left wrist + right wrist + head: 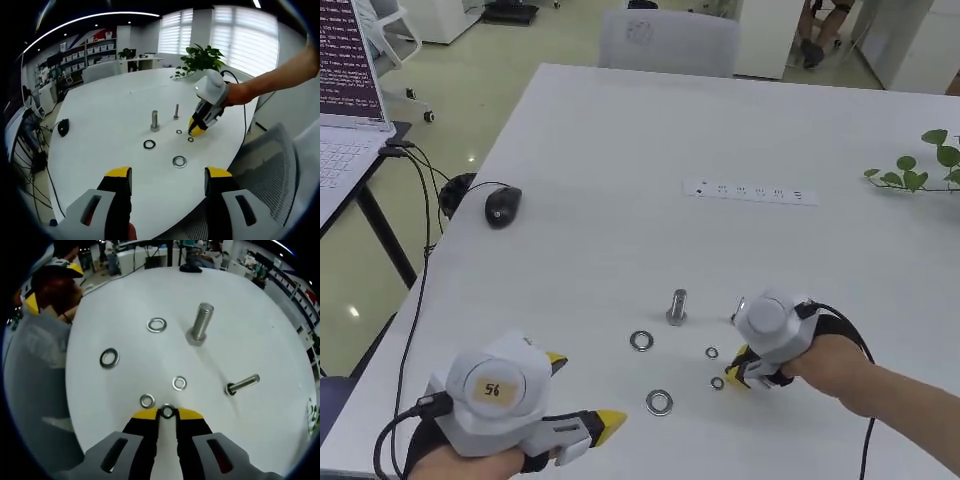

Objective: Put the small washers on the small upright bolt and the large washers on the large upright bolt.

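The large upright bolt [677, 307] [200, 322] stands mid-table, and the small upright bolt [242, 384] [176, 111] stands just right of it. Two large washers [641, 341] [659, 403] lie flat in front of the large bolt. Two small washers [179, 383] [147, 400] lie loose on the table close to my right gripper [167, 415] [736, 377]. Its yellow tips are shut on a third small washer [167, 412] down at the table top. My left gripper [168, 176] [585, 392] is open near the front edge with nothing in it.
A black mouse [502, 206] lies at the left and a white power strip [750, 191] further back. A laptop [340, 100] sits on a side table, with cables hanging off the left edge. A plant [920, 165] reaches in at the right, and a chair [665, 40] stands at the far side.
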`<state>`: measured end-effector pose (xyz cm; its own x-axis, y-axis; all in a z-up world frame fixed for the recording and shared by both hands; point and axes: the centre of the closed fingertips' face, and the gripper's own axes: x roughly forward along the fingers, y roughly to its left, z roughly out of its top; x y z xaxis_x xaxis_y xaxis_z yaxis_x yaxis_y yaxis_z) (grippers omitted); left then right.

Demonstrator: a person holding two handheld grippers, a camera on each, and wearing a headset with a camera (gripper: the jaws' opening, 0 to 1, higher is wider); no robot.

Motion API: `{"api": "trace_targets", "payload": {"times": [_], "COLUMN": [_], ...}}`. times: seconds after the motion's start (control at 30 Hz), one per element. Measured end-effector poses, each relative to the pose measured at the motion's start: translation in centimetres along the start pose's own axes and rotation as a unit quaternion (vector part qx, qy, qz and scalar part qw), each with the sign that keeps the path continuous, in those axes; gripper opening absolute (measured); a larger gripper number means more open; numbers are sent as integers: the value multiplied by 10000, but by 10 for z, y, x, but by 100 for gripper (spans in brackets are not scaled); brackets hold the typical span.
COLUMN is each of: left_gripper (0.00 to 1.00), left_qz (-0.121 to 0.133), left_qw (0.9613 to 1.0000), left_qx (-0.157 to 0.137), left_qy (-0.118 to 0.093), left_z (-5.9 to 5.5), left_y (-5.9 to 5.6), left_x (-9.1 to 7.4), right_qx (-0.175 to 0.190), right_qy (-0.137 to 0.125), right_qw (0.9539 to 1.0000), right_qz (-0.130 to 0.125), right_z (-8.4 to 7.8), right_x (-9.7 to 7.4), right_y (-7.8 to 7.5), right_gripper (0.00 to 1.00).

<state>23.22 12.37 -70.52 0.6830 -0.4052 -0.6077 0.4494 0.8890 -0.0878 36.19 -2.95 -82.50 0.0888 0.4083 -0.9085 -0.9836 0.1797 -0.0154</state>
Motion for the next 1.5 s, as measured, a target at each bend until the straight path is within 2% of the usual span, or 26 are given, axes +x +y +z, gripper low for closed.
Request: {"api": "trace_targets", "payload": {"times": [0.17,0.27,0.5,0.57,0.83,0.97,1.07,1.23,1.5], "left_gripper": [58,58,58,58,58,58,58,58,58], "left_qz": [45,37,-39,-32,1,0,8,4,8], "left_qw": [10000,9999,10000,10000,10000,9999,9999,9999,9999], "left_qx": [-25,-104,-34,-35,-72,-95,-97,-111,-103], "left_qy": [-71,-111,-50,-54,-55,-52,-40,-53,-61], "left_z": [3,4,1,2,1,0,0,0,1], "left_y": [3,3,0,0,3,3,3,1,3], "left_x": [-1,-1,2,2,0,0,0,2,2], "right_qx": [0,-154,-357,-544,-837,-1109,-1140,-1130,-538], "right_qy": [34,69,180,249,407,624,694,663,395], "right_qw": [10000,9998,9988,9977,9949,9908,9900,9905,9972], "right_qz": [42,126,284,316,399,469,454,419,349], "right_z": [-2,-5,-6,-7,-7,-9,-8,-9,-9], "right_x": [-1,-2,-3,-3,-3,-3,-4,-4,-5], "right_y": [1,4,3,4,6,7,7,6,4], "right_gripper": [14,14,15,17,18,17,16,14,13]}}
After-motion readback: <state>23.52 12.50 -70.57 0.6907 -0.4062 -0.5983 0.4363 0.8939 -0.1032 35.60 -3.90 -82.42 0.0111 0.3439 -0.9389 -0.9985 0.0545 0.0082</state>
